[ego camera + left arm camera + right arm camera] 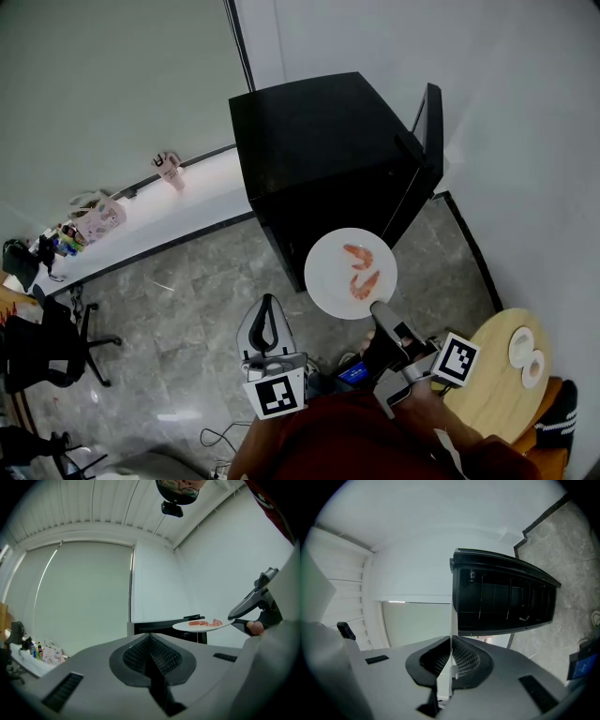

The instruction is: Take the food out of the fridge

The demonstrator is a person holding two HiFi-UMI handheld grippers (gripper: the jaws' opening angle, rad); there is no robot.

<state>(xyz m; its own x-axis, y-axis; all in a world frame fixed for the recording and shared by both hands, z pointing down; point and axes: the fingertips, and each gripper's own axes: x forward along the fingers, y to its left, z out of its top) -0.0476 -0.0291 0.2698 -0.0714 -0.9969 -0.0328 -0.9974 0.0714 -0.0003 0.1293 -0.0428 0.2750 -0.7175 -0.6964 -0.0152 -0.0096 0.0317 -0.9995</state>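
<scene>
The black fridge (323,155) stands against the wall with its door (427,141) swung open to the right. In front of it hangs a white plate (330,281) carrying two pink shrimps (360,270), with my right gripper (377,307) shut on its near rim. The right gripper view shows the plate edge-on (451,620) between the right gripper (451,641) jaws, with the fridge's dark shelves (501,597) beyond. My left gripper (268,302) stands shut and empty to the plate's left. In its own view the left gripper (151,637) sits below the plate (199,627).
A round wooden table (492,375) with two small white dishes (525,354) is at my right. A white ledge (169,211) along the left wall holds a pink bag (98,220) and bottles. A black office chair (47,342) is at far left. The floor is grey tile (178,309).
</scene>
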